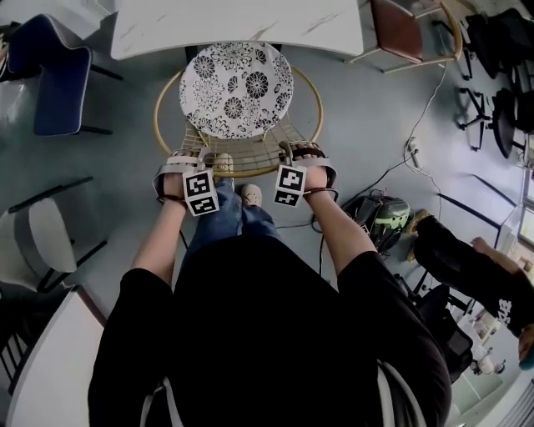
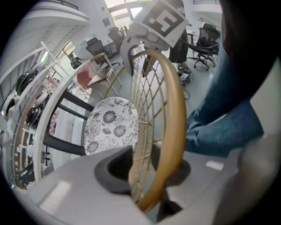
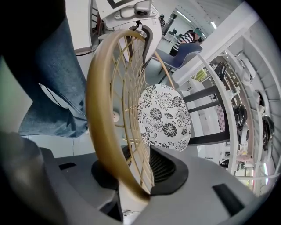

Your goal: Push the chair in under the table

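Observation:
The chair has a round rattan frame and a black-and-white floral cushion [image 1: 236, 90]. It stands in front of the white marble table [image 1: 238, 25], with the front of the seat under the table's edge. Both grippers reach down onto the woven back's rim [image 1: 250, 173], a little apart. My left gripper [image 1: 190, 160] straddles the rim [image 2: 171, 132]; its pads stand close round it, with a dark sliver left beside the weave. In its own view that gripper [image 2: 147, 176] looks along the rim to the cushion [image 2: 109, 125]. My right gripper [image 1: 302, 155] [image 3: 134, 176] is shut on the rim [image 3: 99, 127].
A blue chair [image 1: 58, 75] stands at the far left and a brown one [image 1: 400, 29] at the table's right end. A helmet and bag [image 1: 384, 218] and a cable [image 1: 421, 117] lie on the floor at right, near a seated person [image 1: 476, 275]. My own jeans and shoes [image 1: 250, 197] are right behind the chair.

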Tool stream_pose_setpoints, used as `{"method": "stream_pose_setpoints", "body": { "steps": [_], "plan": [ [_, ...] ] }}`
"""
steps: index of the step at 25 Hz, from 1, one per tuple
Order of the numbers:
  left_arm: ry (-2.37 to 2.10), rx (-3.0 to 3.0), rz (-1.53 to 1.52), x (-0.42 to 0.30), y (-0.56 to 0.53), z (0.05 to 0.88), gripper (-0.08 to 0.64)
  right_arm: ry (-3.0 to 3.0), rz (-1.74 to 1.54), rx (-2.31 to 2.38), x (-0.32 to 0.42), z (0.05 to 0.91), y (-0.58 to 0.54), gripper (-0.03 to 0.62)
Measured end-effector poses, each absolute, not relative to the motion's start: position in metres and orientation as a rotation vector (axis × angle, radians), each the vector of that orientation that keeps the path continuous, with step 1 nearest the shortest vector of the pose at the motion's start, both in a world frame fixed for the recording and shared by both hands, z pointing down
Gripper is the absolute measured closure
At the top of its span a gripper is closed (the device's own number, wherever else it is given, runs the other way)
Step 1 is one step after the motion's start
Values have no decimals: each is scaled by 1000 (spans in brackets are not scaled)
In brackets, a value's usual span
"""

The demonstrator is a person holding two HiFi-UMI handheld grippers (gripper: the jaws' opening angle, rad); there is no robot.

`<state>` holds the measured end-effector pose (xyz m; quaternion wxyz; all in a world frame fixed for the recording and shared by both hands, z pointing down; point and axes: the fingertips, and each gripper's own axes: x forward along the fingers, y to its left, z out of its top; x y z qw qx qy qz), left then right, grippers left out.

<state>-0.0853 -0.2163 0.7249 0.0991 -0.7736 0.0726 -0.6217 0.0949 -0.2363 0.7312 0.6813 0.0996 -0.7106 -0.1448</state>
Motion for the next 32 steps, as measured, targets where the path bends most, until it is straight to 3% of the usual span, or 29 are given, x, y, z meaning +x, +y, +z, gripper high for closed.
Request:
{"method": "stream_pose_setpoints", "body": {
  "steps": [16, 19, 23, 24, 32],
  "plan": [
    [147, -2575, -1752, -97, -187, 668, 416, -1663, -258, 221, 77, 686, -211, 454],
    [175, -2684, -1694, -101, -189, 645, 459, -1696, -204, 224, 76, 670, -203, 454],
    [318, -2786, -1587, -105, -207, 612, 513, -1735, -153, 225, 77, 646, -194, 510],
    [351, -2796, -1562, -105, -212, 604, 520, -1746, -148, 246, 76, 640, -196, 549],
    [669, -2819, -1286, -94, -266, 540, 551, -1870, -126, 529, 46, 576, -252, 566]
  ]
}}
